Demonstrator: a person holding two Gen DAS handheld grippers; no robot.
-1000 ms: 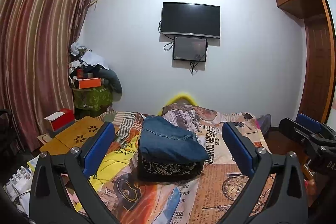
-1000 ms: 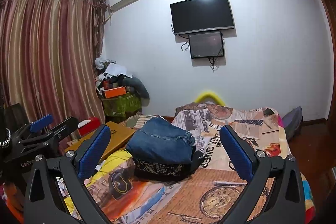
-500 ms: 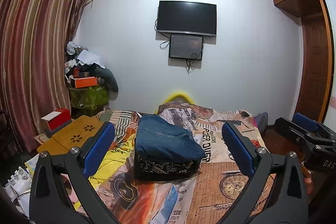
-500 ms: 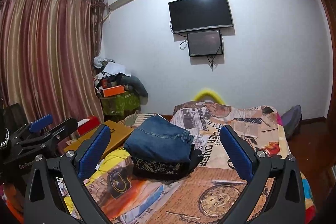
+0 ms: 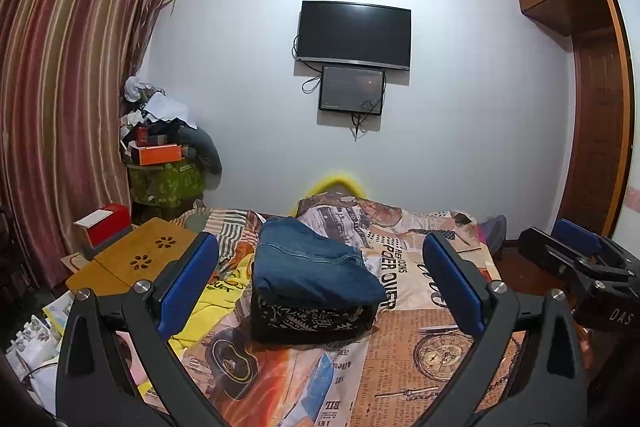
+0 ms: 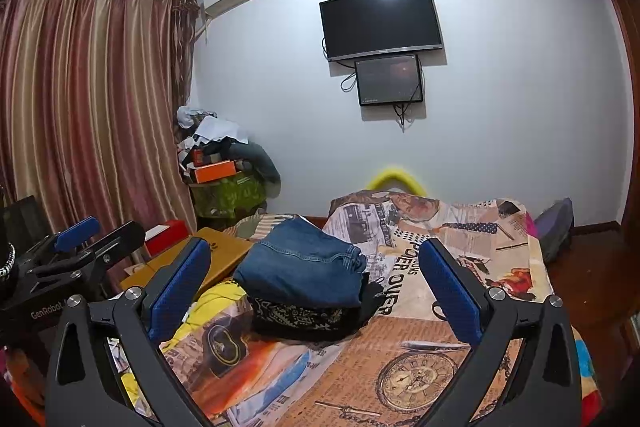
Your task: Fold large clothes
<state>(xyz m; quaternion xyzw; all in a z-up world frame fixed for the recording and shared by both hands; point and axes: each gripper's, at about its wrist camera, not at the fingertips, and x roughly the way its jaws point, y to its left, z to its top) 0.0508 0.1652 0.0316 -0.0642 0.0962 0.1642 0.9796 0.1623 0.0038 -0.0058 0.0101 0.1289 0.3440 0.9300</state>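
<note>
Folded jeans stacked on black patterned garment; both grippers' jaws apart, empty.

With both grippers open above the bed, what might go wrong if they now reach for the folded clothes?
1. The folded jeans lie on top of a black patterned garment; a grip on one edge may pull the stack apart.
2. The bedspread is loose and wrinkled, so the left gripper or the right gripper may pinch it together with the clothes.
</note>
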